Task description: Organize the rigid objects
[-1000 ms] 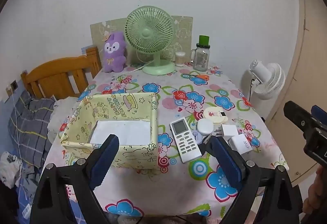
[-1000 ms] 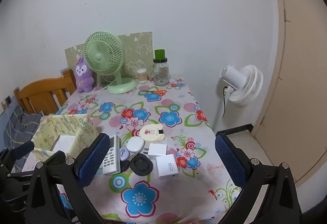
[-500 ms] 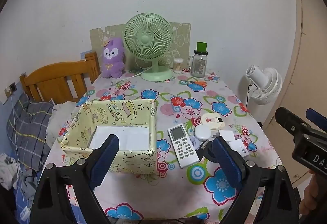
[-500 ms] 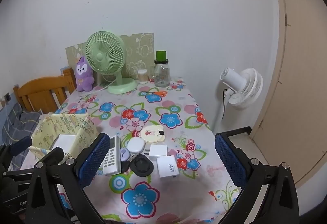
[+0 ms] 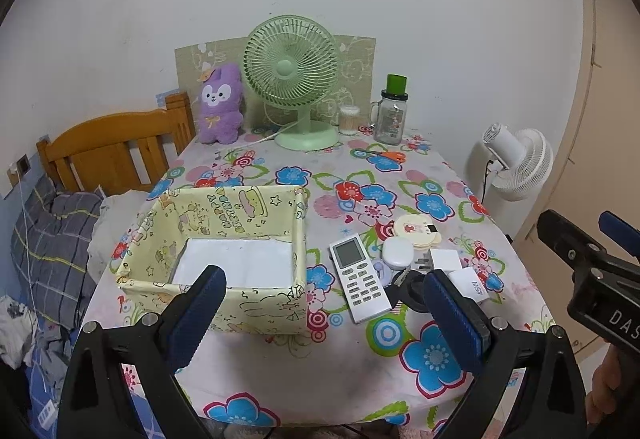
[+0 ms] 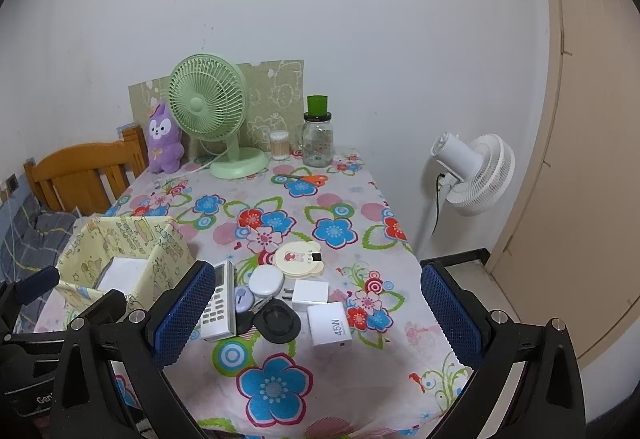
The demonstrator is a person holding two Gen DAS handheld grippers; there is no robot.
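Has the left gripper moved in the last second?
Yes. The left gripper has pulled back from the table: the green fan and yellow box look smaller and farther.

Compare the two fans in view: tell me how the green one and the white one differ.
The green fan stands on the table at the back, by the wall; the white fan stands beyond the table's right edge, off it.
The green fan sits upright on a round base facing the cameras; the white fan shows its motor housing, its grille turned away to the right.
Both have round slatted grilles and a cord.
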